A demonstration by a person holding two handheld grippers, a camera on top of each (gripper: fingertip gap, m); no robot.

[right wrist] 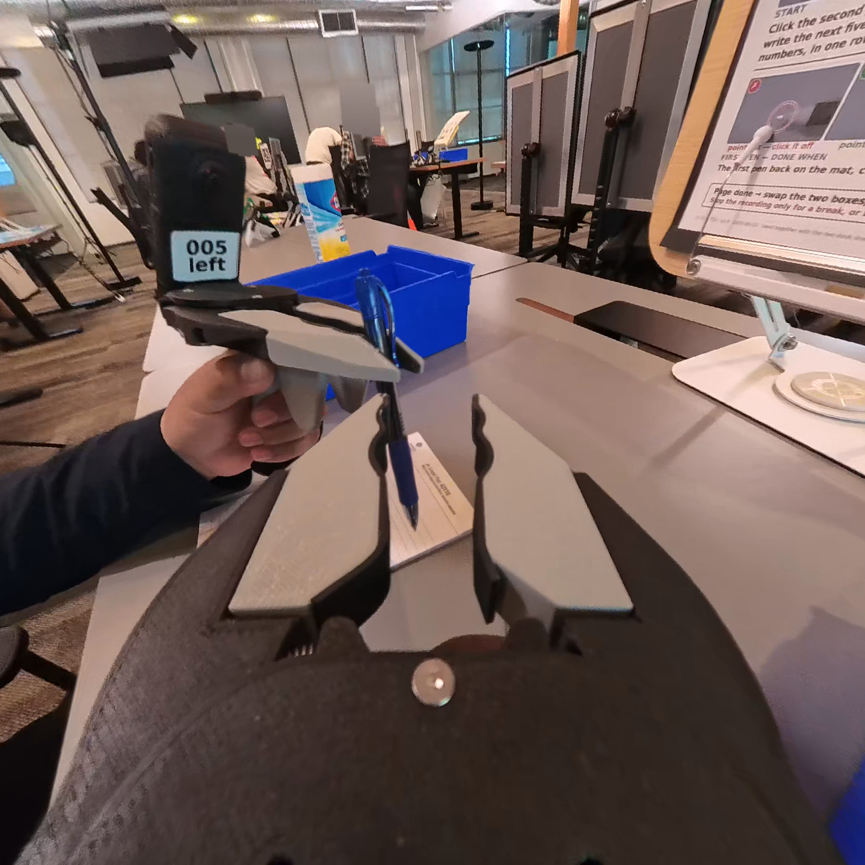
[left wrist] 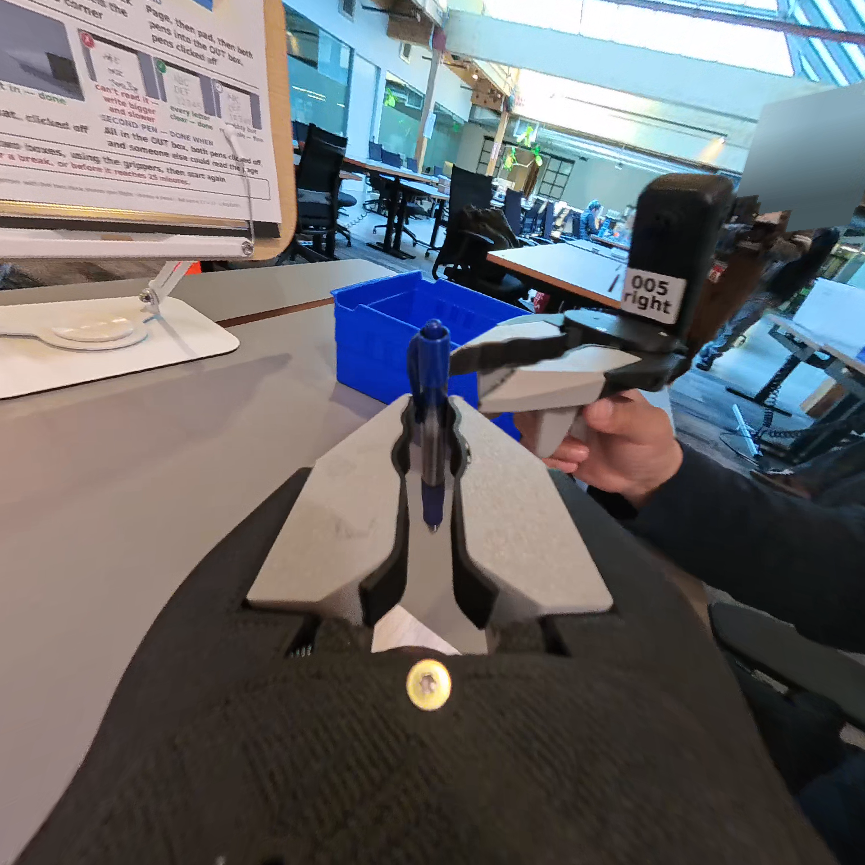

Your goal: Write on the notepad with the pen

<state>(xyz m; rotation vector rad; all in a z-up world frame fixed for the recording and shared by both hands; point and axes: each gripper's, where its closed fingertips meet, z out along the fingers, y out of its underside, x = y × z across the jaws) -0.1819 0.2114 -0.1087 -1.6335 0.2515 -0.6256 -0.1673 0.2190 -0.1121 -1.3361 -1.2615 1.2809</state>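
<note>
Pen held upright above notepad

Left claw (left wrist: 430, 421) grips the pen (left wrist: 430, 421) (long axis near-vertical, tip down) above the notepad (right wrist: 433, 515) on the bench (right wrist: 655, 468). Right claw (right wrist: 428, 407), spread and empty, stands just beside the pen.

The pen (right wrist: 391, 384) is showing glossy blue plastic. The bin (right wrist: 421, 299) is looking smooth plastic, the table (left wrist: 117, 468) matt grey.

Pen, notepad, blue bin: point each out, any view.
pen (left wrist: 431, 449): left wrist view, barrel between the closed fingers.
notepad (right wrist: 437, 512): right wrist view, lined page beside the pen tip.
blue bin (right wrist: 428, 299): right wrist view, front wall.
</note>
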